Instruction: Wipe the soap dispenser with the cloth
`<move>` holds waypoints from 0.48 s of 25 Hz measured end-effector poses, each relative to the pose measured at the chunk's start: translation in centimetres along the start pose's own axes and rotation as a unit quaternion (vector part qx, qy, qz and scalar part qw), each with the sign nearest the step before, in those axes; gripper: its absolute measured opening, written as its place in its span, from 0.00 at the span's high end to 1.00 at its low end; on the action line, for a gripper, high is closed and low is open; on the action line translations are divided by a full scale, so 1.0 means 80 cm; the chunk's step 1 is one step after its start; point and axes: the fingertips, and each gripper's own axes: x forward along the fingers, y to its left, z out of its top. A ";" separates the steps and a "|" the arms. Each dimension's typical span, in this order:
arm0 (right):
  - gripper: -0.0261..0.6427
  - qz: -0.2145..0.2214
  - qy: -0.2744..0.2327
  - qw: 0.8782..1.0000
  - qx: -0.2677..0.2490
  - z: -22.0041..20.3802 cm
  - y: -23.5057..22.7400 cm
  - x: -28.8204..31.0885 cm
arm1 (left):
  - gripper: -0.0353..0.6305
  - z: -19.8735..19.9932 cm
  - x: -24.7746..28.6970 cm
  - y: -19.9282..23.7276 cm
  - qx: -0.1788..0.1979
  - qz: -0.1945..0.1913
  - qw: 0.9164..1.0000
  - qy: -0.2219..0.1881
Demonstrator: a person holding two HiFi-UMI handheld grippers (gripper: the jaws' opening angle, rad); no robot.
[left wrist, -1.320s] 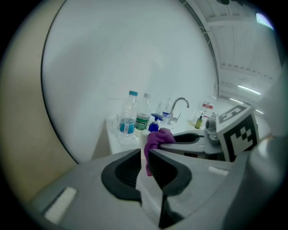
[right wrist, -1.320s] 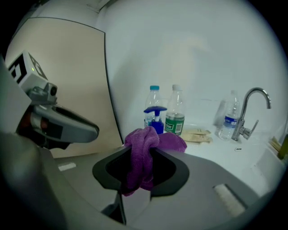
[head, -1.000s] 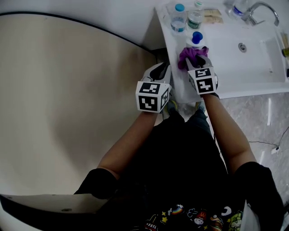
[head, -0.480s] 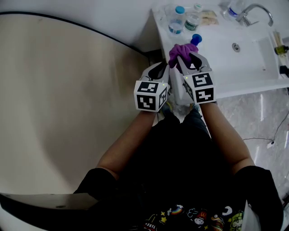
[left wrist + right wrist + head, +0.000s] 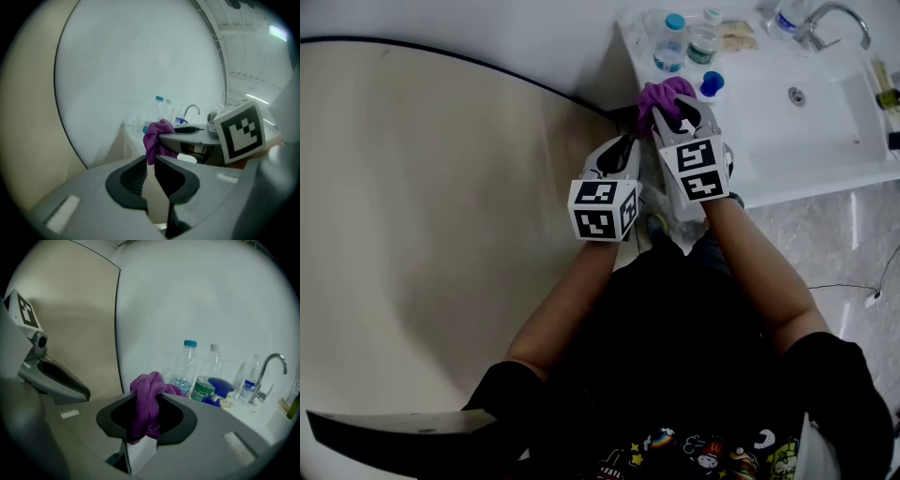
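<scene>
- Right gripper (image 5: 677,111) clamps the cloth (image 5: 661,94); we now hold it beside the soap dispenser (image 5: 711,84), no longer over it, so wiping contact appears broken.
- Left gripper (image 5: 617,155): jaws together, empty.

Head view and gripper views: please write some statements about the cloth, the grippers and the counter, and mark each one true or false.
1. The right gripper is shut on the cloth. True.
2. The left gripper holds the cloth too. False: nothing is between its jaws.
3. The bottles lie flat. False: they stand upright.
4. The dispenser stands on the counter. True.
</scene>
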 end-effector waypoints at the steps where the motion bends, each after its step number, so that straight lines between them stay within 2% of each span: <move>1: 0.76 0.004 0.007 1.000 0.006 -0.010 0.002 0.005 | 0.73 -0.002 -0.002 0.002 -0.001 0.003 1.000 0.002; 12: 0.76 0.032 0.071 0.996 0.039 -0.082 0.012 0.023 | 0.73 -0.031 -0.016 0.014 -0.012 0.026 0.999 0.025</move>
